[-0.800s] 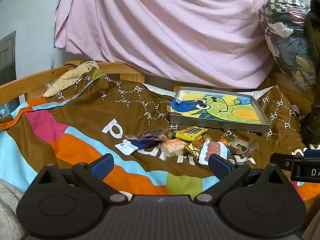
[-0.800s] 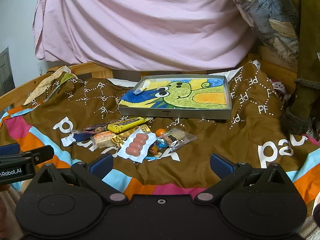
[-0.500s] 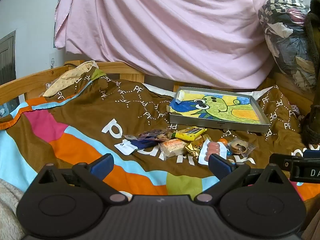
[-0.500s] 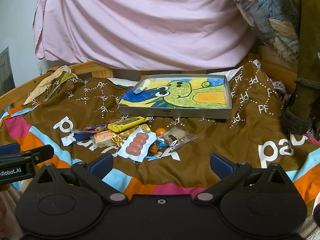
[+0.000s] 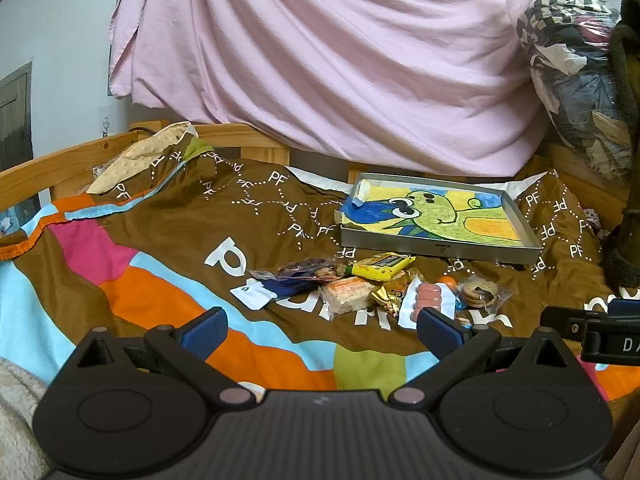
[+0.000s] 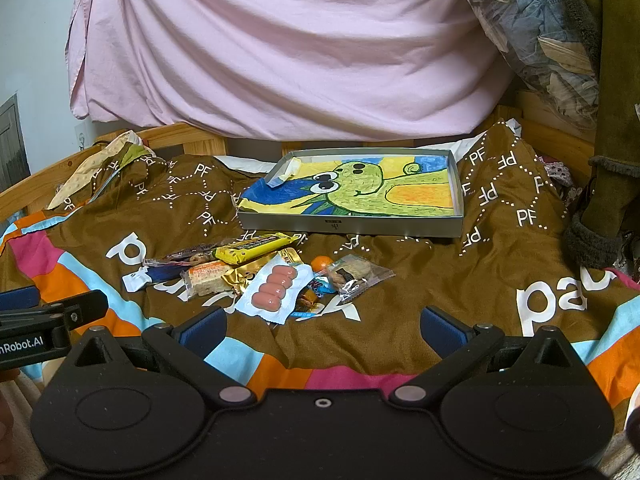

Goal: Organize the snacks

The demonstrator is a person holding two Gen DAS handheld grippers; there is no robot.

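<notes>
A heap of wrapped snacks lies on a brown patterned blanket (image 6: 400, 280): a yellow bar (image 6: 256, 249), a cracker pack (image 6: 208, 278), a white pack of pink sausages (image 6: 276, 292), a small orange fruit (image 6: 320, 262) and a clear cookie bag (image 6: 354, 274). Behind the heap sits a shallow grey tray (image 6: 352, 226) lined with a green cartoon drawing. The same yellow bar (image 5: 382, 266), sausage pack (image 5: 428, 298) and tray (image 5: 436, 246) show in the left wrist view. My left gripper (image 5: 320, 328) and right gripper (image 6: 324, 330) both hover open, short of the heap, holding nothing.
A pink sheet (image 6: 280, 48) hangs behind the bed. A wooden bed rail (image 5: 60, 164) runs along the back left. A clear bag of clothes (image 5: 576, 64) and a dark green plush item (image 6: 612, 120) stand at the right. A white tag (image 5: 254, 296) lies left of the heap.
</notes>
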